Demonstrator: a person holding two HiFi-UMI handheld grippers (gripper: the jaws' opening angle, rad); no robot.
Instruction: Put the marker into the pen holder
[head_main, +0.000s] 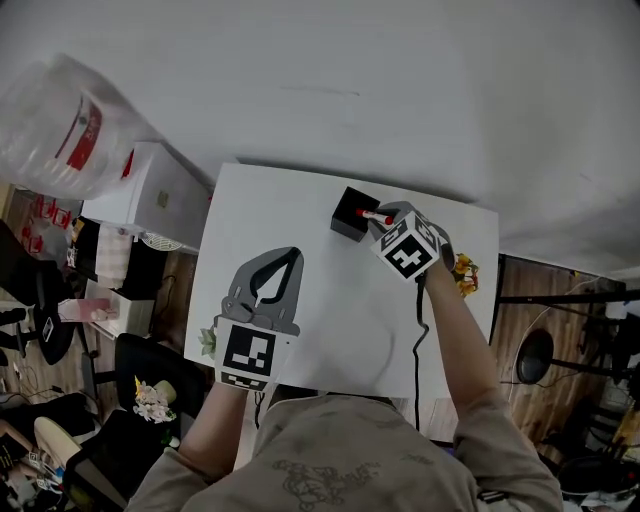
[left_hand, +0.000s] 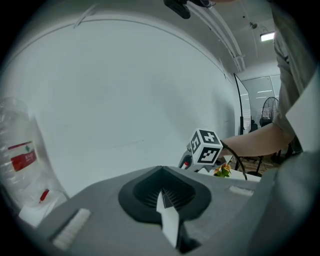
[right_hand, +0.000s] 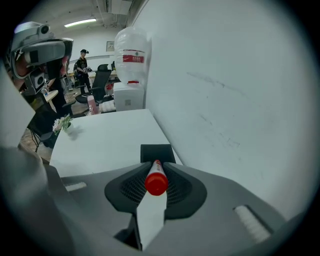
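Observation:
The marker (right_hand: 156, 180), white with a red cap, is clamped in my right gripper (right_hand: 157, 176), cap end toward the camera. In the head view this right gripper (head_main: 384, 219) is at the table's far side, the marker (head_main: 377, 216) lying over the black square pen holder (head_main: 351, 213). The pen holder (right_hand: 156, 152) shows just beyond the marker's far end. My left gripper (head_main: 283, 262) hovers over the table's left middle, jaws closed with nothing between them; the same left gripper (left_hand: 162, 187) points at the wall.
The white table (head_main: 330, 300) stands against a white wall. Small flowers (head_main: 208, 340) sit at its left edge, yellow flowers (head_main: 464, 273) at its right edge. A water dispenser with a large bottle (head_main: 70, 130) stands to the left. Office chairs and a person are farther back.

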